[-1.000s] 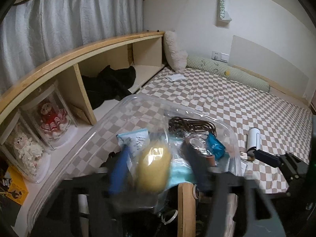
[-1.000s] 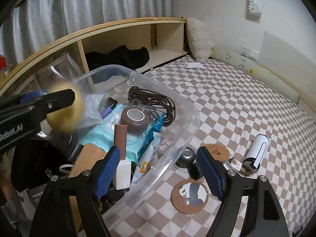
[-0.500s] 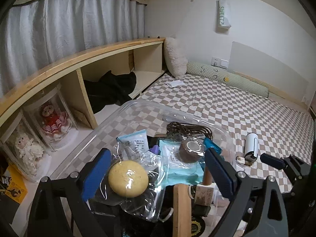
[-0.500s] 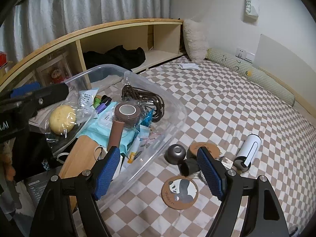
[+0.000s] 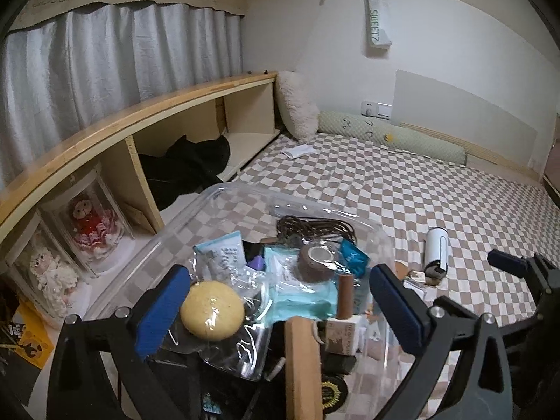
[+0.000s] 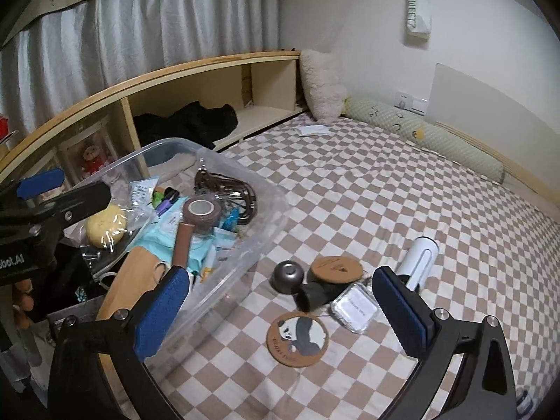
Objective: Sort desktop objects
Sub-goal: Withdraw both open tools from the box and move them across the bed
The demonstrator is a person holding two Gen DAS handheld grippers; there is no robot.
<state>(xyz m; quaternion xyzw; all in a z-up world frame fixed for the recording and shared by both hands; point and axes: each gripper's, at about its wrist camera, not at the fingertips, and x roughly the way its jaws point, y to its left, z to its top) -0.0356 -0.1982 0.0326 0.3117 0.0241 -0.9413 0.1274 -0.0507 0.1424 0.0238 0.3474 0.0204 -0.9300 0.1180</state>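
Sorting half done: your left gripper (image 5: pixel 280 309) and right gripper (image 6: pixel 278 313) are opening, empty; clear bin (image 6: pixel 252 245) is filled, panda coaster (image 6: pixel 297 338) remains.

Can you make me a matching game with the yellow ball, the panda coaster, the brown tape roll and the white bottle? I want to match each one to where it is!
Things:
1. yellow ball
2. panda coaster
3. brown tape roll
4. white bottle

Places:
A. lying on its side on the checkered bed cover, outside the bin
B. sealed in a clear plastic bag in the bin
C. flat on the checkered bed cover, nearest the right tool
D. on top of the pile in the clear bin, hole facing up

Pairs: 1-B, 2-C, 3-D, 4-A
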